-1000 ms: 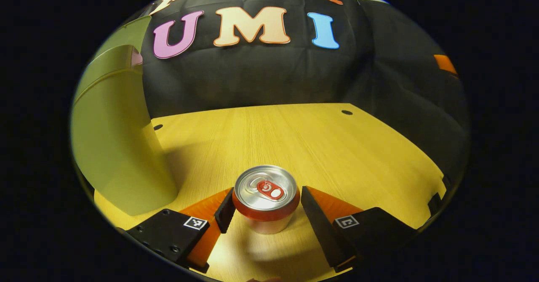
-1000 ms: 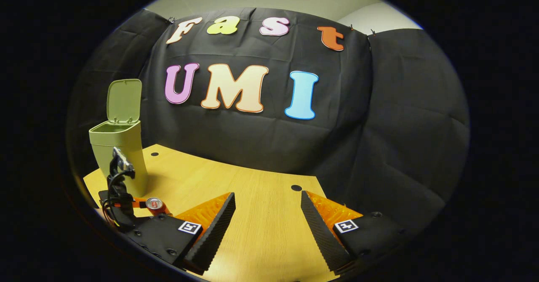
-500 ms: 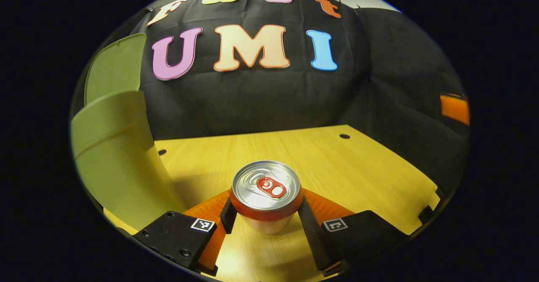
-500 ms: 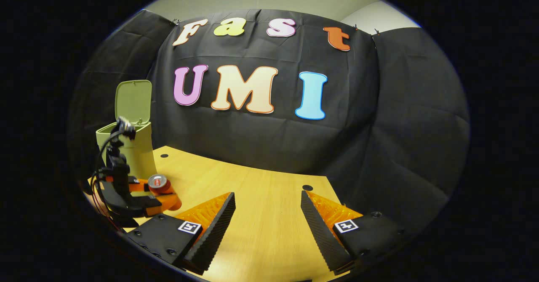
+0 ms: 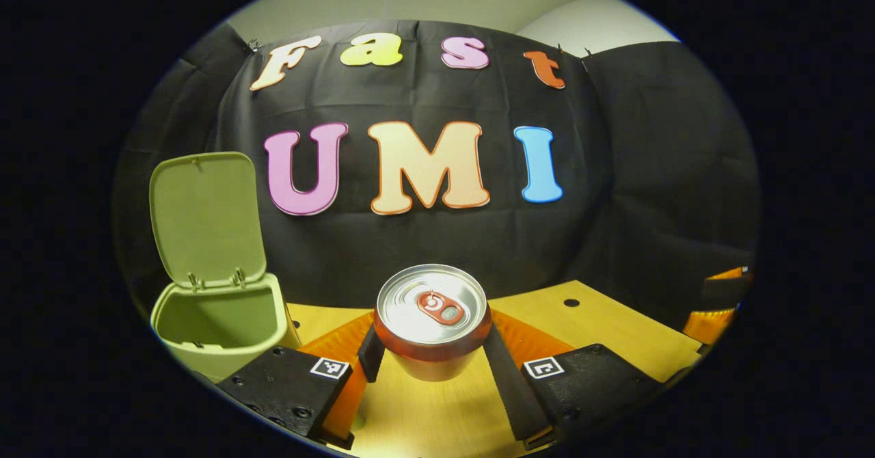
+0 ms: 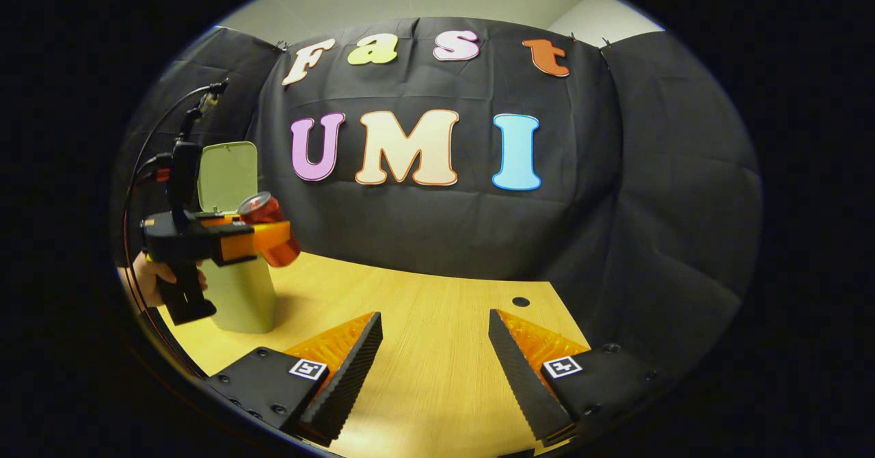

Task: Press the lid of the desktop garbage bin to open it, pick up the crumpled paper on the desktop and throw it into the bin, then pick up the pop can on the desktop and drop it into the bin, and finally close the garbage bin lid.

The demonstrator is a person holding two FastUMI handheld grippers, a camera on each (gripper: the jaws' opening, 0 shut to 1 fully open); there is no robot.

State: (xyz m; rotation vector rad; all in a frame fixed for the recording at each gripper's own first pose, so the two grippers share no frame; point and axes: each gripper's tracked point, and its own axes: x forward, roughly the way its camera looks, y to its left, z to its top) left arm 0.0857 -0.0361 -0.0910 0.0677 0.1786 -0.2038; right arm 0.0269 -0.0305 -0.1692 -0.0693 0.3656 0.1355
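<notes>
Going L to R in the left gripper view: the bin (image 5: 222, 321) is sitting at far left on the counter (image 5: 615, 328), its lid (image 5: 206, 217) standing upright and hinged back, so the mouth is wide open for a drop. No crumpled paper is lying on the counter we can see; prob. it's already inside, but the bin's interior is too dim to tell.

Centre: we're carrying the pop can (image 5: 433, 321) with the left gripper (image 5: 433, 348), both fingers pressing on its sides just below the rim, can upright w/ tab facing up. It's hanging clear above the counter. Gripping it high on the body keeps the bottom free to fall straight in once we let go.

In the right gripper view, the left gripper (image 6: 263, 236) and can (image 6: 268, 229) are at the left, at about rim height just beside the bin (image 6: 239, 294), w/ a hand (image 6: 154, 277) on the handle. The can is looking a bit tilted there.

Right: the right gripper (image 6: 435, 348) is hovering low over the counter (image 6: 424, 321), fingers spread wide, holding nothing. We judge it's parked out of the way so as not to block the carry, and free for closing the lid afterwards.
</notes>
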